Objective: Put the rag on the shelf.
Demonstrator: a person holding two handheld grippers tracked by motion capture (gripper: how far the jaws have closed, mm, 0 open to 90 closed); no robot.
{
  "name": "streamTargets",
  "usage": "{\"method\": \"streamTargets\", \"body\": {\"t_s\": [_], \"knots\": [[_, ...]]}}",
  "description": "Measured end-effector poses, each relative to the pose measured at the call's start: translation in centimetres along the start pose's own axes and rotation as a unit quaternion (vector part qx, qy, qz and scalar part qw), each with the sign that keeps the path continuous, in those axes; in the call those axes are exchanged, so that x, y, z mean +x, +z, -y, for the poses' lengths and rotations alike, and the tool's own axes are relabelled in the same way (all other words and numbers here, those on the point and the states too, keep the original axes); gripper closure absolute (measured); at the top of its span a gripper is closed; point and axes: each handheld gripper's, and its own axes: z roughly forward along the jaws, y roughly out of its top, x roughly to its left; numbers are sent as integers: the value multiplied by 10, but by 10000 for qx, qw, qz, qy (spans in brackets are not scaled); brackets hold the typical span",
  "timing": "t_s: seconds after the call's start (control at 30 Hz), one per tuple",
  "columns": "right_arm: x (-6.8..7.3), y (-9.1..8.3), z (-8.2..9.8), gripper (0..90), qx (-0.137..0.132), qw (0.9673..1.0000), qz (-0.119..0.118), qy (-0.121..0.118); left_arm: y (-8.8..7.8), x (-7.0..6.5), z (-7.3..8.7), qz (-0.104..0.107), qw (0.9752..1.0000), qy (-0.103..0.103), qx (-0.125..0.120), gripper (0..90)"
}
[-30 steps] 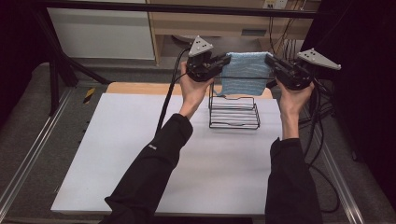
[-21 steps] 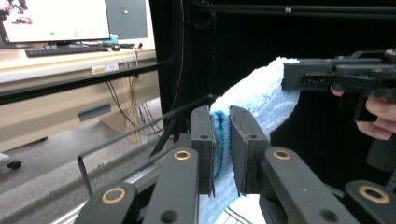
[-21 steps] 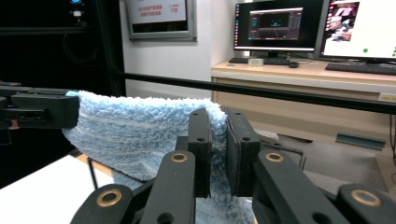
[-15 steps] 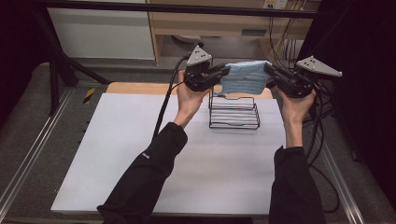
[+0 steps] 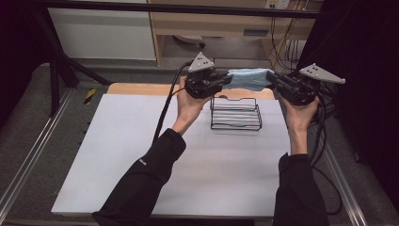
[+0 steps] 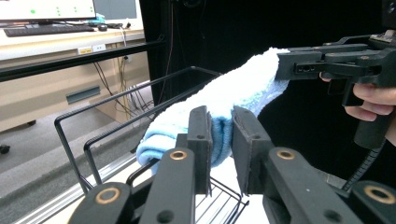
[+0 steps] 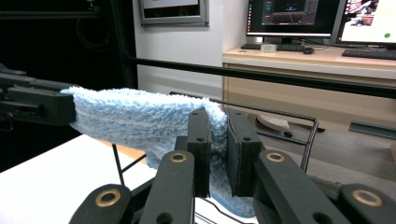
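Note:
A fluffy light-blue cloth (image 5: 247,79) hangs stretched level between my two grippers, above the far side of a black wire rack (image 5: 235,115). My left gripper (image 5: 226,81) pinches its left end. In the left gripper view the cloth (image 6: 233,93) fills the gap between the jaws of the left gripper (image 6: 220,121), which have just eased apart slightly. My right gripper (image 5: 272,77) is shut on the other end. In the right gripper view the cloth (image 7: 140,116) folds down between the pads of the right gripper (image 7: 217,121).
The wire rack stands on a white table top (image 5: 141,155) near its far edge. Black cables (image 5: 164,113) trail from both grippers. Behind the table is a wooden desk (image 5: 226,23), and a metal rail (image 5: 28,160) runs along the left.
The cloth hung as a tall sheet a second ago; now it is a thin band between the grippers. Both hands have shifted slightly, the left one a little lower.

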Motion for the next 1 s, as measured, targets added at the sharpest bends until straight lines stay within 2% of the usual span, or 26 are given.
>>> {"method": "streamTargets", "body": {"t_s": [0.07, 0.13, 0.23, 0.33, 0.43, 0.5, 0.63, 0.8, 0.93, 1.0], "knots": [[-1, -1, 1, 817, -5, 10000, -33, -17, -4, 0, -4, -43, 9999, -111, -2, 749], [-1, -1, 2, 817, 7, 10000, -37, -14, -9, 0, -9, -52, 9998, -186, -107, 755], [-2, -1, 5, 818, 20, 10000, -73, -1, -15, 3, -19, -215, 9992, -282, -187, 761], [-2, -2, 6, 817, 35, 9999, -104, -17, -11, 7, -28, -318, 9985, -432, -54, 789], [-2, -4, 8, 817, 41, 9999, -140, -61, 0, 7, -32, -372, 9984, -410, 137, 819], [-2, -5, 10, 816, 52, 9998, -169, -67, 7, 6, -32, -294, 9982, -472, 221, 833], [-3, -6, 14, 814, 57, 9997, -215, -53, 16, 2, -25, -152, 9979, -446, 449, 853], [-2, -7, 16, 805, 103, 9996, -252, -81, 16, -1, -14, 19, 9973, -471, 566, 873], [-1, -8, 16, 765, 161, 9994, -307, -46, 16, 0, -8, 12, 9967, -442, 680, 884], [0, -9, 14, 702, 147, 9993, -344, -23, 16, 0, -5, -15, 9966, -374, 731, 890]]}}
